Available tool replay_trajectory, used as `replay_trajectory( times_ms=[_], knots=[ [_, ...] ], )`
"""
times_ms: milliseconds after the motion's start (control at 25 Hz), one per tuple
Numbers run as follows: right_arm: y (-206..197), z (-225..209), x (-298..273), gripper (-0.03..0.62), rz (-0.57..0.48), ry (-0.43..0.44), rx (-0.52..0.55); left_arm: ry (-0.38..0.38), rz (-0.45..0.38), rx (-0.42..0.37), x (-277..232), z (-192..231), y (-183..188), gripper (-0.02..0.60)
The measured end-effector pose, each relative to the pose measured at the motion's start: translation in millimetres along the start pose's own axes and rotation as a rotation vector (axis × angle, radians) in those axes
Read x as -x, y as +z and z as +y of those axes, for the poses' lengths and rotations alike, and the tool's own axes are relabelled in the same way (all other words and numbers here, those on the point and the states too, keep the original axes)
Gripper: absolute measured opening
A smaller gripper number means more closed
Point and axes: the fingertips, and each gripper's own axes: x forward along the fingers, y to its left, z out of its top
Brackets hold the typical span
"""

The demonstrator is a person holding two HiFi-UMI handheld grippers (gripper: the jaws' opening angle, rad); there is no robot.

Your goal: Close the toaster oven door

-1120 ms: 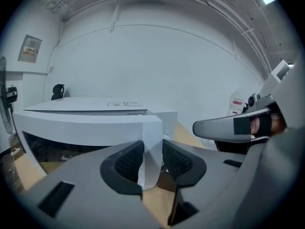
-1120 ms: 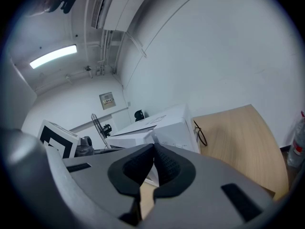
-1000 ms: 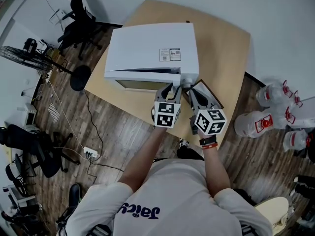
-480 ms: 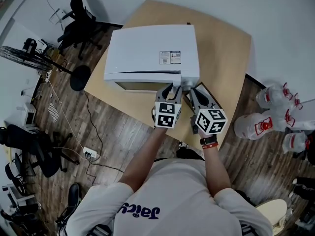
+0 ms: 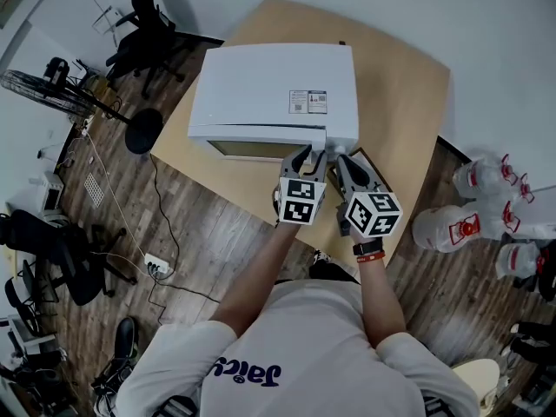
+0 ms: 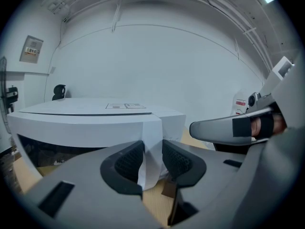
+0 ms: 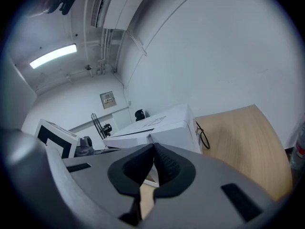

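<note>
- White toaster oven [image 5: 269, 85] sits on a light wood worktop [image 5: 400, 102], seen from above. A small printed label [image 5: 308, 101] is on its top.
- Along the oven's near side, the toaster oven door [image 5: 261, 148] shows as a narrow glazed band under the white top edge.
- At the oven's front right corner, the left gripper [image 5: 309, 155] has its jaws closed partway on the door's white side edge (the panel fills the gap between the ribbed pads).
- Just beside it, the right gripper [image 7: 153, 149] holds nothing, and its jaws are pressed together.
- Compared with a second ago, little differs: both grippers remain at that same corner with the left grip unchanged. The oven sits slightly further right in the head view.
- Right of the worktop, large water bottles [image 5: 486, 207] stand on the wooden floor [image 5: 217, 233].
</note>
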Motion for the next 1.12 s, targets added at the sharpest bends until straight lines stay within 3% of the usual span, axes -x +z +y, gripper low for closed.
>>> replay_trajectory(
  times_ms=[320, 600, 1120],
  knots=[
    [-2, 6, -2, 0.015, -0.004, 0.006, -0.015, -0.001, 0.008, 0.015, -8, 3, -1, 0.143],
    [-10, 12, 4, 0.015, -0.003, -0.004, -0.025, -0.023, 0.03, 0.009, -2, 8, -7, 0.101],
    [-29, 50, 56, 0.014, -0.052, -0.085, 0.031, 0.012, -0.081, 0.043, 114, 27, -13, 0.084]
  ],
)
